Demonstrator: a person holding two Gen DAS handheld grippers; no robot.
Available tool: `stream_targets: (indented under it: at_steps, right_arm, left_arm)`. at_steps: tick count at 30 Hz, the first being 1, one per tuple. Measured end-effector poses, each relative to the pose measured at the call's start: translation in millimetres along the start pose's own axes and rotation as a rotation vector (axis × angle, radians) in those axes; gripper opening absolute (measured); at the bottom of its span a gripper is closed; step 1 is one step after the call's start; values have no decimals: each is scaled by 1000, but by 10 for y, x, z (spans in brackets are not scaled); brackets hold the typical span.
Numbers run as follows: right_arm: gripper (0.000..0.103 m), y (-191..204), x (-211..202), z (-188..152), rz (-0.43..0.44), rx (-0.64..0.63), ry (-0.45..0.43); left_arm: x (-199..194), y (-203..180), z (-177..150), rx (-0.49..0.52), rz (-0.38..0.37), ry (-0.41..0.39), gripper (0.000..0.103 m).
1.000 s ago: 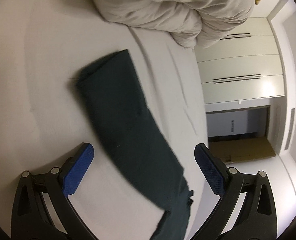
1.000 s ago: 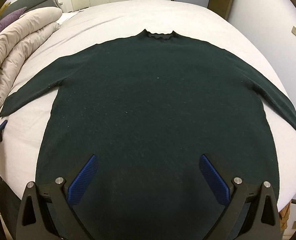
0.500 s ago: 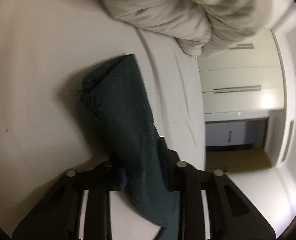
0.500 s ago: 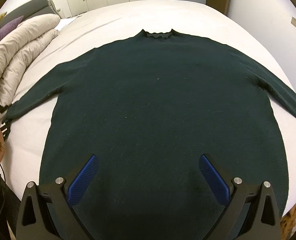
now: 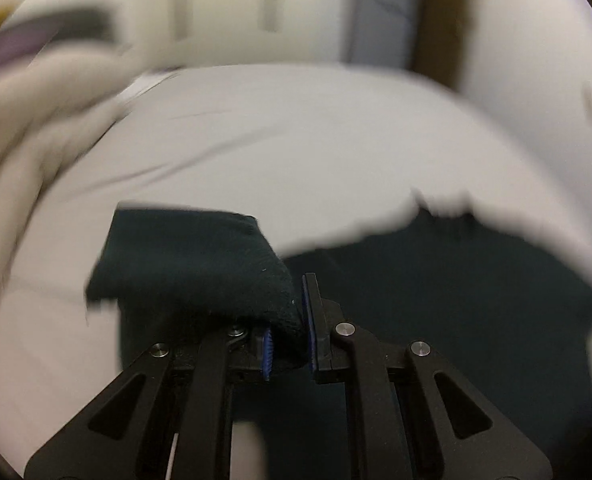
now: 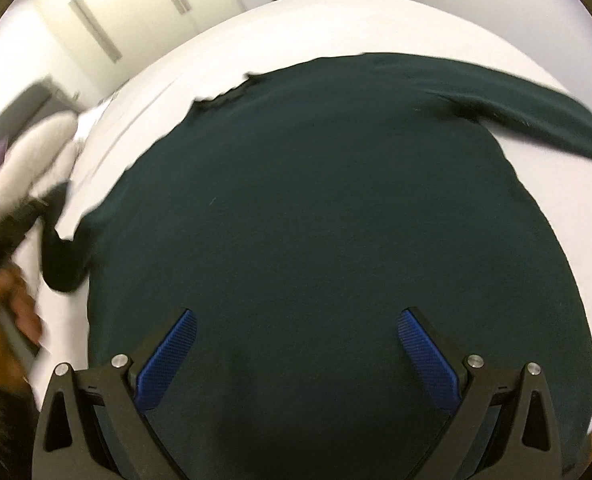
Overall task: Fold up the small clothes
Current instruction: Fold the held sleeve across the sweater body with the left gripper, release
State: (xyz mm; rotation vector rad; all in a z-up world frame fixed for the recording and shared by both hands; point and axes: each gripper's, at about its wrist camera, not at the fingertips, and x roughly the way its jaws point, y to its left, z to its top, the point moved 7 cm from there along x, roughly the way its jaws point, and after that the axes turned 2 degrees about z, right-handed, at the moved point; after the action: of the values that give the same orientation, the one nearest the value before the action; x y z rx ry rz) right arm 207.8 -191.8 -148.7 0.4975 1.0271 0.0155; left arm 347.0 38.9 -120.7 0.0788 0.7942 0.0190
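A dark green sweater (image 6: 316, 220) lies flat on the white bed (image 6: 416, 24), collar at the far side. My left gripper (image 5: 289, 320) has its jaws closing, and the blue pads pinch the cuff end of the sweater's left sleeve (image 5: 183, 264), which is lifted and bent over toward the sweater's body (image 5: 456, 300). In the right wrist view that raised sleeve (image 6: 61, 260) hangs at the left edge beside a person's hand (image 6: 3, 312). My right gripper (image 6: 298, 316) hovers open over the sweater's lower body, with nothing between its pads. The right sleeve (image 6: 536, 120) lies spread out.
A bunched pale duvet (image 5: 23, 140) and pillows sit at the bed's left side. White wardrobe doors (image 6: 115, 20) and a brown door (image 5: 440, 12) stand beyond the bed. The bed's edge runs just right of the sweater's hem.
My left gripper closed on the left sleeve's end, rolled, and swept it up and across toward the sweater's body. My right gripper shifted and tilted over the sweater, staying open.
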Motion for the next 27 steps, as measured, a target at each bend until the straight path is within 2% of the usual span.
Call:
stream_targets:
  at_steps: [3, 6, 7, 11, 13, 15, 17, 19, 21, 24, 27]
  right_arm:
    - [103, -119, 36, 187, 76, 40, -3]
    - [102, -93, 103, 387, 162, 35, 5]
    - [102, -55, 137, 472, 187, 28, 4]
    - [98, 165, 367, 897, 286, 21, 22]
    - [98, 376, 544, 1074, 362, 15, 69]
    - [98, 624, 723, 1196, 474, 17, 133]
    - [98, 817, 910, 1254, 520, 35, 190]
    - [88, 1024, 1116, 1267, 575, 36, 260]
    - [83, 1225, 1390, 1257, 589, 42, 336]
    - [78, 1359, 1810, 1240, 561, 67, 395]
    - [75, 1472, 1772, 1213, 592, 51, 390]
  left_arm:
    - [227, -558, -355, 239, 127, 0, 10]
    - [444, -796, -692, 453, 237, 13, 10]
    - [401, -839, -764, 473, 250, -7, 10]
    - [355, -933, -860, 471, 234, -2, 10]
    - [349, -972, -889, 492, 253, -17, 10]
    - [305, -1012, -930, 506, 275, -33, 10]
    - [269, -1012, -953, 497, 276, -46, 10]
    - [216, -1032, -993, 474, 259, -53, 10]
    - [156, -992, -1009, 444, 238, -63, 10]
    - [114, -934, -1001, 404, 224, -78, 10]
    - [103, -859, -966, 354, 197, -87, 10]
